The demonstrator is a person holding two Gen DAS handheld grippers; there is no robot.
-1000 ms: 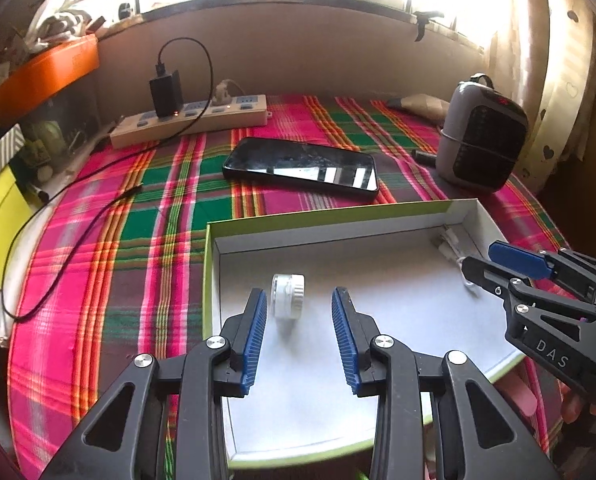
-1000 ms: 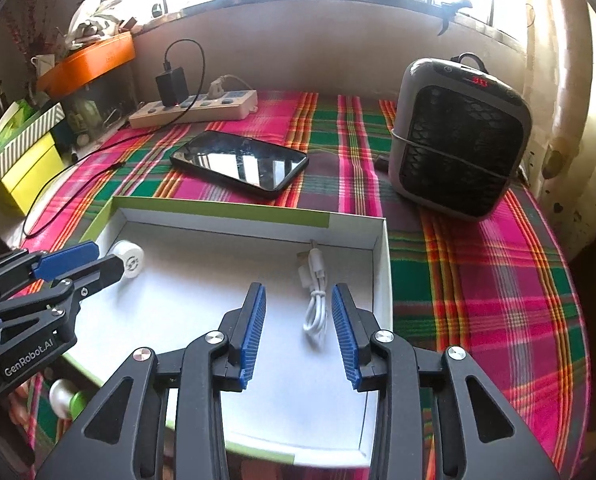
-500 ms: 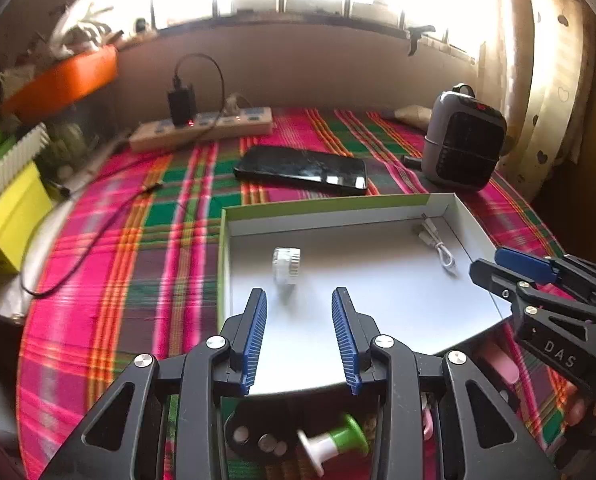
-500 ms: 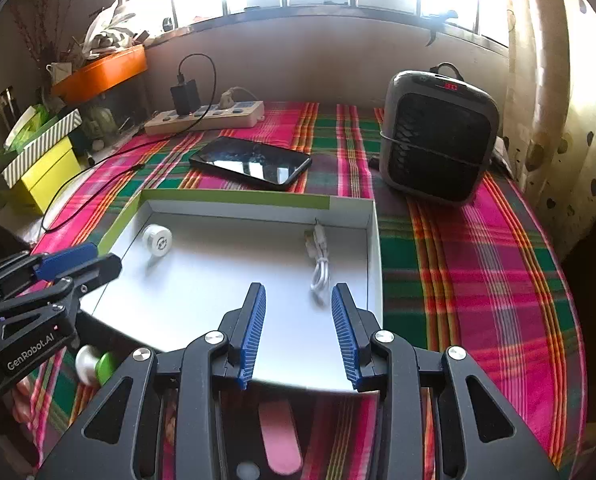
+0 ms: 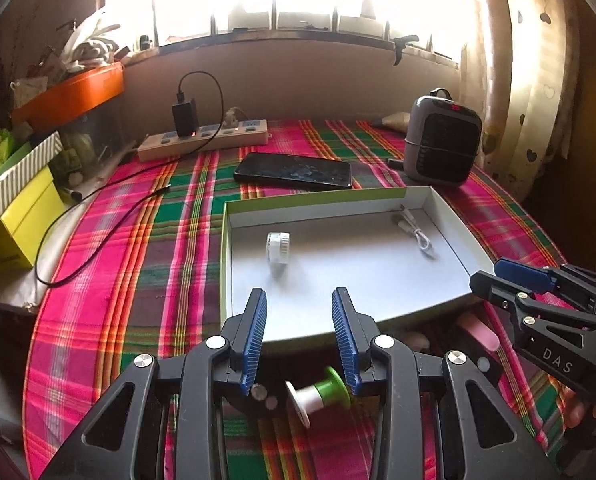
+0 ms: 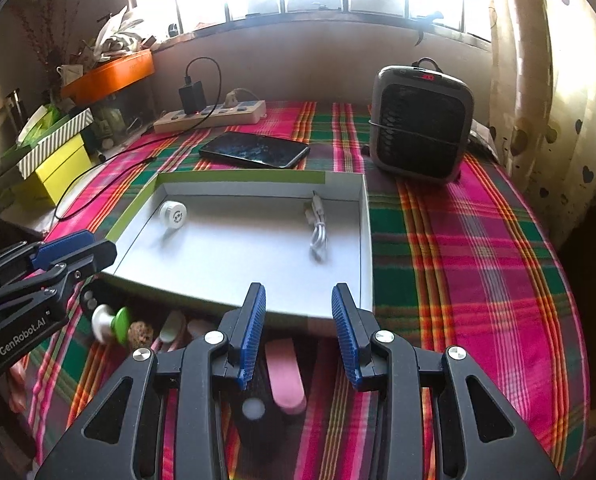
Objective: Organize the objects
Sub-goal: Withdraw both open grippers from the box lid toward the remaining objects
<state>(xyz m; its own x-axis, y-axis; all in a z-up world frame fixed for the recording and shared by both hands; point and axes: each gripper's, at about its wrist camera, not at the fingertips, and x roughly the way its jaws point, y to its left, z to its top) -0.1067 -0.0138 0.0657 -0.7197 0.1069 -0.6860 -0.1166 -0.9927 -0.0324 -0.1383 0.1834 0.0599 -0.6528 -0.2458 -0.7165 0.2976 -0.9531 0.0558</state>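
My left gripper (image 5: 300, 336) hangs with its jaws apart and empty above the near rim of the shallow box (image 5: 234, 220). A green-and-white spool (image 5: 318, 394) lies on the plaid cloth (image 5: 110, 280) just below those jaws. My right gripper (image 6: 300, 334) is likewise spread and empty, with a pink strip (image 6: 284, 378) on the cloth beneath it. Inside the box, a white cap (image 5: 278, 246) and a coiled white cable (image 6: 318, 232) rest well apart.

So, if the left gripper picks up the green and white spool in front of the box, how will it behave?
The green and white spool looks like small plastic, so probably light. It lies on its side with round flanges, so a push may roll it on the cloth. The open left gripper should likely close on the narrow middle; the flanges could slip.
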